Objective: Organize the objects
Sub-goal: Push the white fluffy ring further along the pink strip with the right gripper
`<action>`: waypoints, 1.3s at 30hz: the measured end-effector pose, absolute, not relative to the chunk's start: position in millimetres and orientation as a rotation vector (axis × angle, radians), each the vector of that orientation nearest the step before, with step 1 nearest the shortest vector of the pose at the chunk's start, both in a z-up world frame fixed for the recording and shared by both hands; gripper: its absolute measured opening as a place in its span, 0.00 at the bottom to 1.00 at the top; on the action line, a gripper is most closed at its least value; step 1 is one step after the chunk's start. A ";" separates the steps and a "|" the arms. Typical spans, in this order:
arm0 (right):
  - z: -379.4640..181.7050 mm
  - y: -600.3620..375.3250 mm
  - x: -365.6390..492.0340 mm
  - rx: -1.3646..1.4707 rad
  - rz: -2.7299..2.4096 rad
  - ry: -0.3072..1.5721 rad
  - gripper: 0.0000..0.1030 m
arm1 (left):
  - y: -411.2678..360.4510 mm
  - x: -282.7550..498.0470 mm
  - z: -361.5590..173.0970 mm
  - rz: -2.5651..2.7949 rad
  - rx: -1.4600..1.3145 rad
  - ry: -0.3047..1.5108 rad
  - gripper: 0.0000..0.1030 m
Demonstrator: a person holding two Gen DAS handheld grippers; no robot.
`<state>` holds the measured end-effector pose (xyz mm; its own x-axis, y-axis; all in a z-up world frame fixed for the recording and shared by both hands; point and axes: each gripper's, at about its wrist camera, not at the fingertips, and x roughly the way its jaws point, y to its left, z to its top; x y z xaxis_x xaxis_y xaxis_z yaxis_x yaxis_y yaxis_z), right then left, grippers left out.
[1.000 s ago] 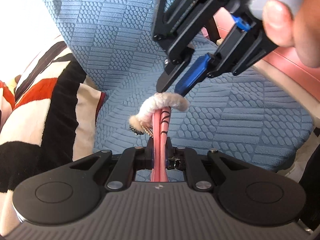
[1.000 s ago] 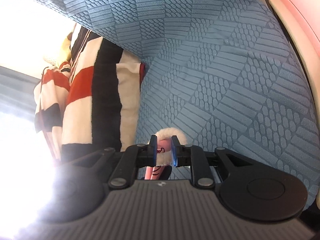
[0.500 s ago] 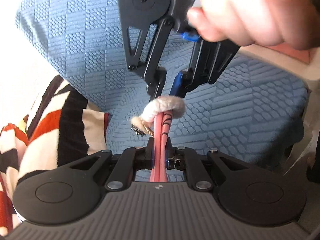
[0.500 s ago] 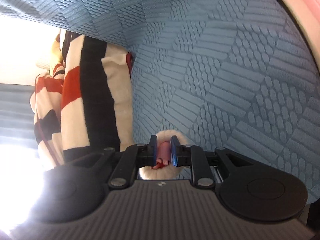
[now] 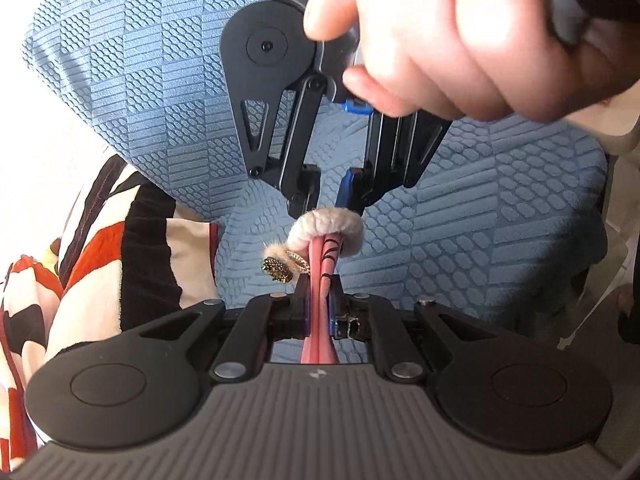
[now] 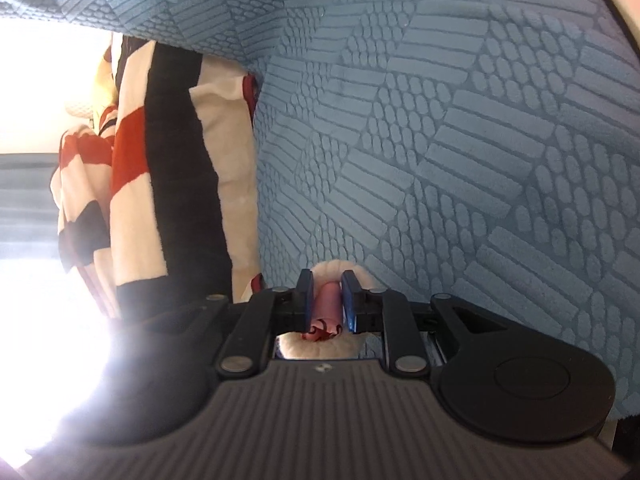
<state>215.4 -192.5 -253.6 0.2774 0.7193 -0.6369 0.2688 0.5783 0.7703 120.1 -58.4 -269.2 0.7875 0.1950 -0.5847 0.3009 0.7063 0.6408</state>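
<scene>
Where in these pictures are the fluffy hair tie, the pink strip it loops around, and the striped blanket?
Hair tie (image 5: 326, 222), left wrist view: top of its fluffy loop.
Pink strip (image 5: 318, 280), left wrist view: its middle, just ahead of the fingers pinching it.
Striped blanket (image 6: 176, 168), right wrist view: its broad black stripe.

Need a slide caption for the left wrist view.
Left gripper clamps pink band; right gripper meets its fluffy cream scrunchie.

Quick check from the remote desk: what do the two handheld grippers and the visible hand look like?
Both are matte black linkage grippers with silver pivot bolts, round caps, a ribbed grey deck and blue finger pads. The left gripper shows these up close; the right gripper has a blue clip near its handle. The hand is bare, no glove; no cables visible.
</scene>
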 end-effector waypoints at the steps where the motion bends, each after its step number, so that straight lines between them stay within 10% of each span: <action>1: -255.2 -191.8 216.3 0.960 0.376 1.304 0.19 | -58.9 119.5 -269.5 -0.064 0.803 0.680 0.09; 39: -227.9 -182.4 213.4 0.893 0.438 1.217 0.31 | -10.7 147.7 -253.9 0.021 0.353 0.809 0.13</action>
<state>213.4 -182.4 -227.9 0.3225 0.7187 -0.6160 0.1617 0.5994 0.7839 147.7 -10.7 -253.9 0.6933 0.1522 -0.7044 0.1156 0.9413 0.3171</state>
